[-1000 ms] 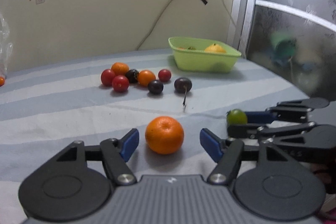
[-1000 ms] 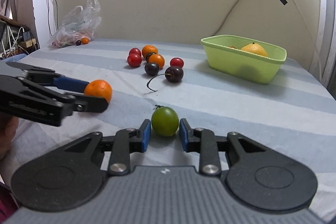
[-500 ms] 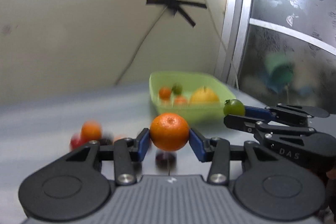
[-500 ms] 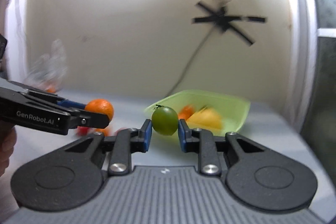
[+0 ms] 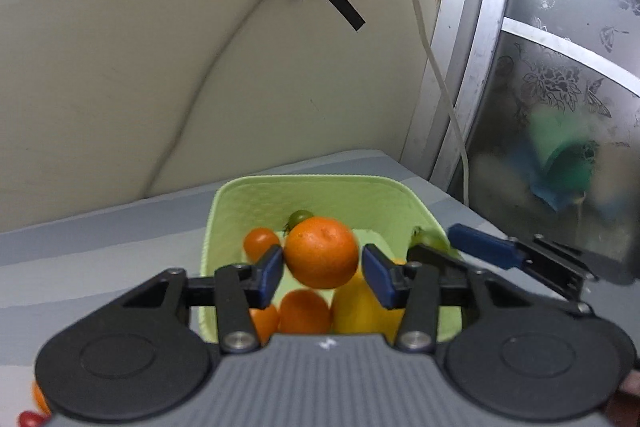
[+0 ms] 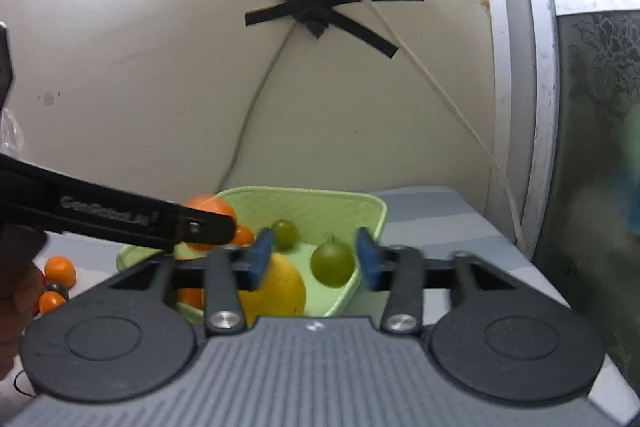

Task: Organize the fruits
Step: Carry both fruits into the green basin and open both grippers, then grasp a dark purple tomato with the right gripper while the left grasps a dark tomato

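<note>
Left wrist view — round, dimpled orange (image 5: pixel 321 251) above green basket (image 5: pixel 280 193).

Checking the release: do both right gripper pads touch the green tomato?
Apart: right wrist view shows a wide gap between green tomato and one right gripper pad.

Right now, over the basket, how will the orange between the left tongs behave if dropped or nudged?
Round and smooth-looking, the orange will probably roll until it wedges against fruit lying in the green basket. Its peel looks firm, so a short drop likely won't bruise it. The left tongs stand open, gap beside one pad, so it's probably loose.
</note>
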